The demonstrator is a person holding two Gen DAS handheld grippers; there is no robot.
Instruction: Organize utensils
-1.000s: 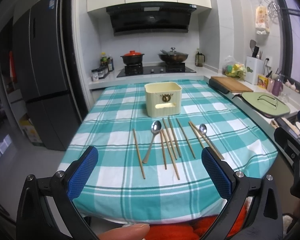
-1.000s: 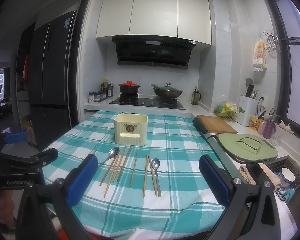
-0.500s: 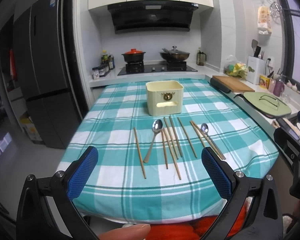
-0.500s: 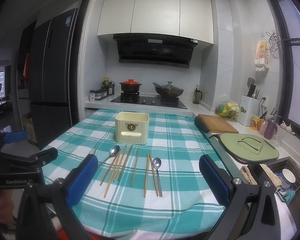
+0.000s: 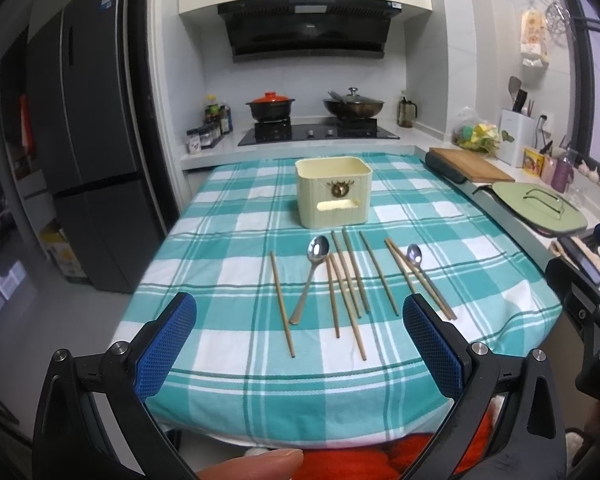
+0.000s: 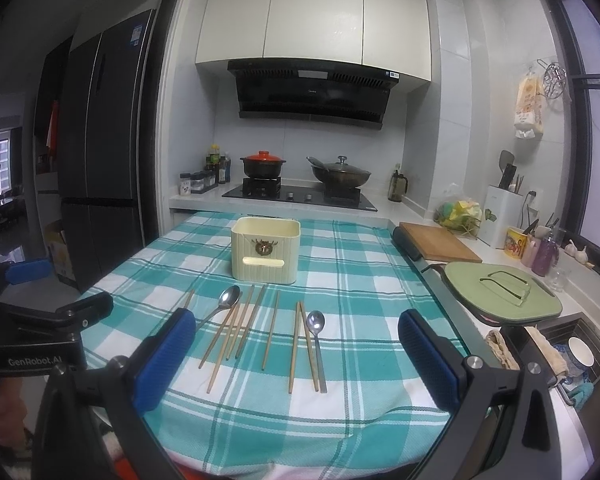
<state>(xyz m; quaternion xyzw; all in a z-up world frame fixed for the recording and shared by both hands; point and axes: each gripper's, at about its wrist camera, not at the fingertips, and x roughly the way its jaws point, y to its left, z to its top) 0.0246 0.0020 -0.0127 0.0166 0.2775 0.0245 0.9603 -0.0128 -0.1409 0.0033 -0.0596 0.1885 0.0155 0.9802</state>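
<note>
A: Going from the left, how do the utensils lie?

B: On the teal-and-white checked cloth over the worktop (image 5: pixel 228 240), a lone thin wooden chopstick (image 5: pixel 282 304) lies lengthwise, running away from the camera. Just beside it is a shiny metal spoon with an oval bowl (image 5: pixel 311 276), bowl at the far end, handle slanting back to the left. Next comes a cluster of four wooden chopsticks (image 5: pixel 346 284), some overlapping, then a single wooden chopstick (image 5: pixel 378 274), then a pair of wooden chopsticks (image 5: pixel 420 278) touching a smaller metal spoon (image 5: pixel 415 256), all leaning leftward at their far ends.

A: And the container?

B: A cream ribbed plastic box with a slot handle and a brown emblem (image 5: pixel 334 192) stands upright beyond them, open at the top.

A: The grippers?

B: The left gripper (image 5: pixel 300 338) has its blue textured jaws spread wide, holding nothing; the utensils lie ahead, between and beyond the pads. The right gripper (image 6: pixel 296 358) is likewise spread and empty, the pair and smaller spoon straight ahead.
</note>
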